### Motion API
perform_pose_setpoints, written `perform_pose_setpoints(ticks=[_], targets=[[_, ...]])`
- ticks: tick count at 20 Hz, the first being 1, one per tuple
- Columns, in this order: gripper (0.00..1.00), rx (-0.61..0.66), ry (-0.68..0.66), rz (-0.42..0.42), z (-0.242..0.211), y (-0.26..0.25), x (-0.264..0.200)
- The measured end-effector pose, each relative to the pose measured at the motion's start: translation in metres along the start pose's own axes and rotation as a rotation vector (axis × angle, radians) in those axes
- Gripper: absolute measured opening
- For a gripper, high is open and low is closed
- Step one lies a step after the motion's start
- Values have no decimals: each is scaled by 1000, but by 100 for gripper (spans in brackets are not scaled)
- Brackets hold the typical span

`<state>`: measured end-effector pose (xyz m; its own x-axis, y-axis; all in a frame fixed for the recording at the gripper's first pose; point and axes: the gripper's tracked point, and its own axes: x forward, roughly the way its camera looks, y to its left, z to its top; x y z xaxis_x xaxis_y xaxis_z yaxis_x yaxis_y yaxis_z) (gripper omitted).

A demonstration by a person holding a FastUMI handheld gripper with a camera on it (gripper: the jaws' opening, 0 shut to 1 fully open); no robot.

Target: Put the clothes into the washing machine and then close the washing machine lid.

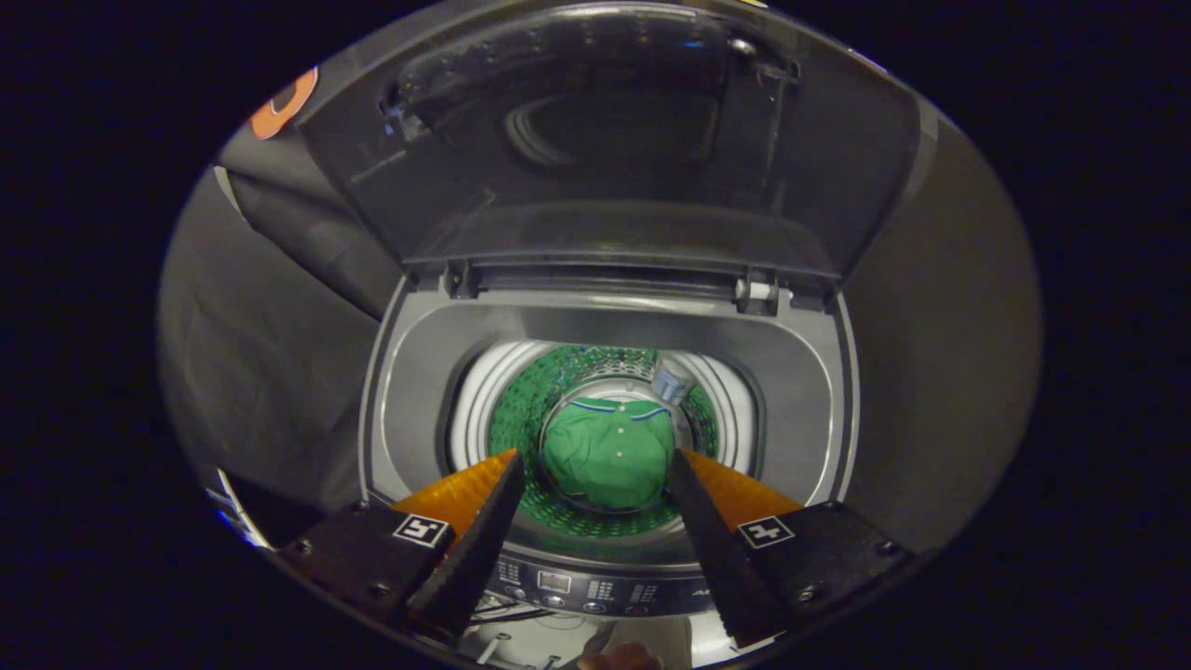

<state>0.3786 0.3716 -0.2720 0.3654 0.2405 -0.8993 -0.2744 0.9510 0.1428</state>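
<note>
claw (595, 458) | fingers spread wide apart | nothing held | pointing downward

One washing machine (609, 437) — one green shirt (607, 461)

My gripper (595, 458) hangs open, empty, above the washer (605, 316). Green shirt (609, 451) lies in the drum, beyond my fingertips. Lid (605, 140) stands raised.

The one camera rides on the gripper (595, 456), above the washer's (605, 372) near edge. It faces down and forward into the drum (521, 409), fairly close, with the raised lid (605, 140) at the far side.
</note>
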Motion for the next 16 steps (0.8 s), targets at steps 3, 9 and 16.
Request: perform_pose_setpoints(ticks=[3, 9, 16], targets=[[98, 0, -57, 16, 19, 3, -28], [98, 18, -179, 52, 65, 2, -96], [98, 45, -331, 55, 124, -5, -174]])
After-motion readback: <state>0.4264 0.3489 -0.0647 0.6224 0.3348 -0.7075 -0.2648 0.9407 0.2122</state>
